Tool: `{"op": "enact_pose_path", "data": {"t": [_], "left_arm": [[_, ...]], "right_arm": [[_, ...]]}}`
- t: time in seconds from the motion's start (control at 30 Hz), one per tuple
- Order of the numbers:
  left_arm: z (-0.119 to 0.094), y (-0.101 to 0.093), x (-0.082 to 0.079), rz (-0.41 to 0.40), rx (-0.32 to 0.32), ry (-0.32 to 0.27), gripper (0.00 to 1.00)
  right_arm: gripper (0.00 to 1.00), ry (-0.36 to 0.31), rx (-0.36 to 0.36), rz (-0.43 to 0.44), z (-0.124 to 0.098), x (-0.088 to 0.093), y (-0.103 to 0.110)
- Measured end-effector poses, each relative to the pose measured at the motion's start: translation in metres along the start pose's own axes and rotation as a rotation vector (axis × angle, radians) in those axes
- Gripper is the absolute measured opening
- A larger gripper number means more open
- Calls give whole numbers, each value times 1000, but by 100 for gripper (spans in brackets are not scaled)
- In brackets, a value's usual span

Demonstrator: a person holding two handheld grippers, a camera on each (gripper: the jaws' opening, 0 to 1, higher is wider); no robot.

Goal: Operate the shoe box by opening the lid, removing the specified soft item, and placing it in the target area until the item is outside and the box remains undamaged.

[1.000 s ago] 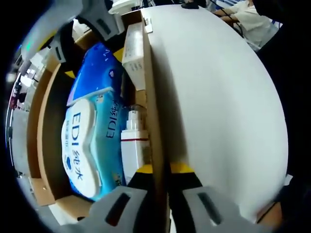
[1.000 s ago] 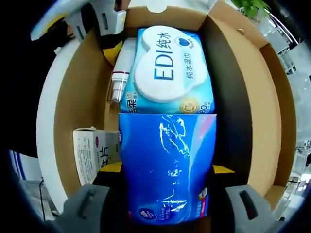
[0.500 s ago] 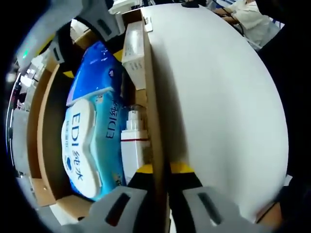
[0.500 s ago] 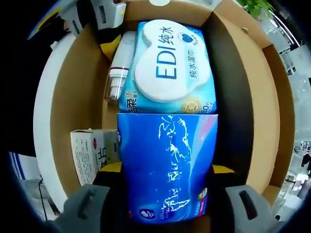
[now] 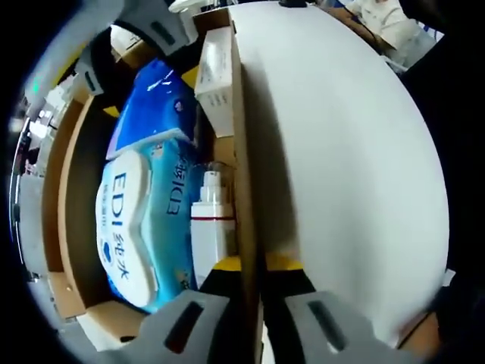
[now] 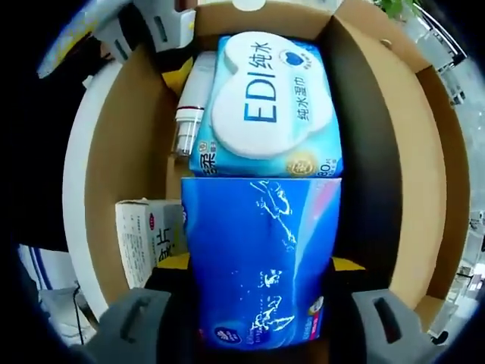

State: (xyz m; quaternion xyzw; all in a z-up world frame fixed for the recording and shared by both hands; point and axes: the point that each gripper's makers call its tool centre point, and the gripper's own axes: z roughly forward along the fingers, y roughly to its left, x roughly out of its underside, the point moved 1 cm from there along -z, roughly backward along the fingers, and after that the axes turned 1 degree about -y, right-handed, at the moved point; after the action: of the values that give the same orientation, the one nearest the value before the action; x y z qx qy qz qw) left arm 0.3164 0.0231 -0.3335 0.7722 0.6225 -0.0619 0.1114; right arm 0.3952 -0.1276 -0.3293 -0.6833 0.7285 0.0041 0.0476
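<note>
The brown shoe box (image 6: pixel 426 174) lies open, its white lid (image 5: pixel 341 167) swung to the side. My left gripper (image 5: pixel 254 265) is shut on the lid's cardboard edge, and it also appears as the left gripper (image 6: pixel 163 23) at the box's far corner. Inside, a soft blue tissue pack (image 6: pixel 261 227) lies end to end with a light-blue EDI wipes pack (image 6: pixel 265 98). My right gripper (image 6: pixel 258 267) is shut on the blue pack, one jaw on each long side. In the left gripper view the blue pack (image 5: pixel 151 106) sits beyond the wipes (image 5: pixel 129 220), with the right gripper (image 5: pixel 155 26) over it.
A white pump bottle (image 5: pixel 208 220) lies between the wipes and the lid-side wall, with a small white carton (image 5: pixel 216 68) beyond it. The same bottle (image 6: pixel 189 114) and carton (image 6: pixel 144 235) lie left of the packs. A dark gap (image 6: pixel 364 174) runs along the packs' other side.
The blue pack's gripped end has risen a little above the wipes pack, held by the right gripper. The left gripper keeps its hold on the lid; both views shifted slightly.
</note>
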Motion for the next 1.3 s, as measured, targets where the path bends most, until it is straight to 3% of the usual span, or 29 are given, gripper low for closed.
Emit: {"op": "enact_pose_path", "data": {"t": [0.23,0.6,0.97,1.3], "left_arm": [[0,1,0,-4,0,0,2],[0,0,1,-1,-3,3,2],[0,-1,1,1,-6,0,3],[0,0,1,-8,-4,-1,3]], "right_arm": [[70,-17,-24,1,1,1,0],[71,4,6,0,4,1,1],[71,92,11,-8,4,3,2],[68,41,19,4,-2,3,-1]]}}
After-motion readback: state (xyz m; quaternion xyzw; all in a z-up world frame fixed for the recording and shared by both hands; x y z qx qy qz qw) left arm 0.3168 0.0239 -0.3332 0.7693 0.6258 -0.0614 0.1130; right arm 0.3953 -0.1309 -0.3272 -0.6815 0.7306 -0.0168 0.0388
